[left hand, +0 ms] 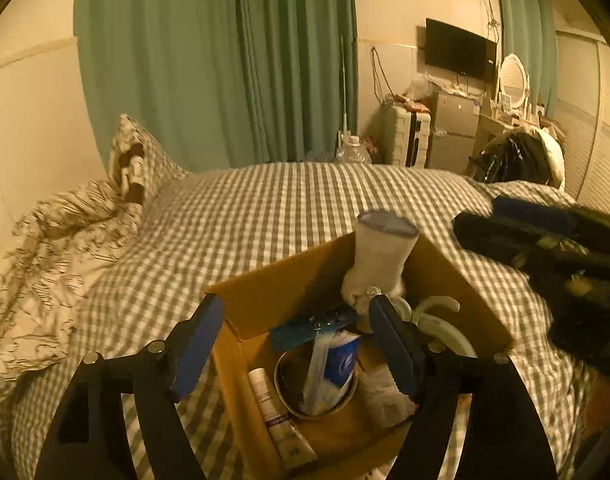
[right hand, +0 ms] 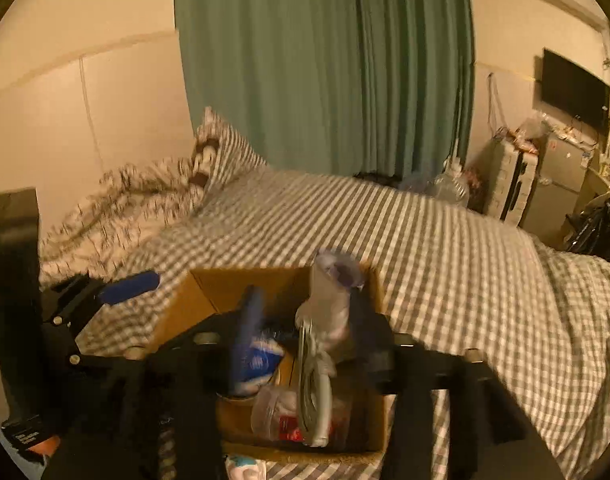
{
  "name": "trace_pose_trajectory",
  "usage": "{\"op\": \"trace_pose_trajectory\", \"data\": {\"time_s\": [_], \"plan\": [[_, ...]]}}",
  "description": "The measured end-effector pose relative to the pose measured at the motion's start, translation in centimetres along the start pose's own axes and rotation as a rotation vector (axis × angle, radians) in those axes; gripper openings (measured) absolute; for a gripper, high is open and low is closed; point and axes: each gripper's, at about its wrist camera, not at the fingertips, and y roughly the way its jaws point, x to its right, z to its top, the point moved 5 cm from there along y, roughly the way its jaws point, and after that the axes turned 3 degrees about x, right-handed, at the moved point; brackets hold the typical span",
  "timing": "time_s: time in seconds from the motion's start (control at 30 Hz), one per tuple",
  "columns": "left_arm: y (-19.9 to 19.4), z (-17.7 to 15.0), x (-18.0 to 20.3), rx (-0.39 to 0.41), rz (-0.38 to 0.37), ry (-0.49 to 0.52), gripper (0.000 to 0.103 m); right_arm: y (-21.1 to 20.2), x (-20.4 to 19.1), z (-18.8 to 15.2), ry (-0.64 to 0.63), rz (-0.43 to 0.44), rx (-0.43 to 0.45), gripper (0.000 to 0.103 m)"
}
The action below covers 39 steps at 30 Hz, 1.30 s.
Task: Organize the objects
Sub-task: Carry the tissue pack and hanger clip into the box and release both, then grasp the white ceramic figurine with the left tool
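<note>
Cardboard box (left hand: 273,292) holds one sock (left hand: 379,252), one tube (left hand: 279,420), one bowl (left hand: 293,388).

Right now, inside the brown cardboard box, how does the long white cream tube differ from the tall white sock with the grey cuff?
The long white cream tube lies flat on the floor of the brown cardboard box; the tall white sock stands upright, its grey cuff rising above the box rim. The tube is slim, smooth and printed; the sock is wide, soft and knitted. The tube lies near the left wall, the sock towards the far side. Both are mostly white and inside the box.
</note>
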Motion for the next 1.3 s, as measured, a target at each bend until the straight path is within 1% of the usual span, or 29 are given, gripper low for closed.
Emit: {"op": "trace_pose_trajectory", "data": {"time_s": [0.07, 0.1, 0.13, 0.2, 0.3, 0.4, 0.53, 0.67, 0.8, 0.9, 0.93, 1.0, 1.13, 1.23, 1.3], "plan": [[-2.0, 0.6, -0.2, 0.019, 0.019, -0.013, 0.086, -2.3, 0.0, 0.9, -0.004, -0.006, 0.025, 0.051], [-2.7, 0.9, -0.3, 0.026, 0.026, -0.017, 0.091, -3.3, 0.1, 1.3, -0.008, -0.013, 0.033, 0.054], [-3.9, 1.2, -0.3, 0.042, 0.037, -0.025, 0.093, -4.7, 0.2, 1.7, -0.015, -0.026, 0.045, 0.055], [-5.8, 1.6, -0.5, 0.068, 0.044, -0.036, 0.094, -7.0, 0.3, 2.1, -0.027, -0.048, 0.061, 0.065], [-8.8, 2.1, -0.2, 0.101, 0.055, -0.056, 0.102, -10.9, 0.7, 2.5, -0.032, -0.069, 0.084, 0.070], [-11.6, 2.4, 0.2, 0.133, 0.061, -0.071, 0.103, -13.9, 1.2, 2.4, -0.035, -0.083, 0.101, 0.077], [-14.1, 2.3, 0.9, 0.149, 0.070, -0.075, 0.103, -17.7, 1.2, 2.1, -0.063, -0.116, 0.130, 0.085], [-15.9, 1.4, 2.0, 0.149, 0.080, -0.078, 0.103, -20.1, 1.3, 1.3, -0.087, -0.118, 0.148, 0.094], [-16.4, -0.3, 2.9, 0.134, 0.093, -0.088, 0.103, -20.7, 1.6, 0.0, -0.094, -0.116, 0.144, 0.098], [-15.8, -2.0, 3.6, 0.105, 0.101, -0.102, 0.103, -19.9, 2.1, -1.2, -0.094, -0.113, 0.137, 0.103], [-15.4, -2.6, 3.6, 0.095, 0.106, -0.109, 0.103, -19.5, 2.2, -1.7, -0.095, -0.106, 0.133, 0.103], [-14.6, -3.9, 3.7, 0.075, 0.119, -0.126, 0.103, -18.2, 2.5, -2.7, -0.101, -0.089, 0.115, 0.103], [-12.0, -7.0, 3.6, 0.017, 0.153, -0.165, 0.103, -13.9, 3.7, -5.8, -0.116, -0.112, 0.025, 0.103], [-9.7, -9.4, 3.3, -0.032, 0.179, -0.198, 0.103, -11.3, 4.9, -8.2, -0.095, -0.115, -0.027, 0.103], [-8.5, -10.6, 3.2, -0.060, 0.186, -0.215, 0.103, -10.0, 5.5, -9.7, -0.078, -0.115, -0.042, 0.103]]}}
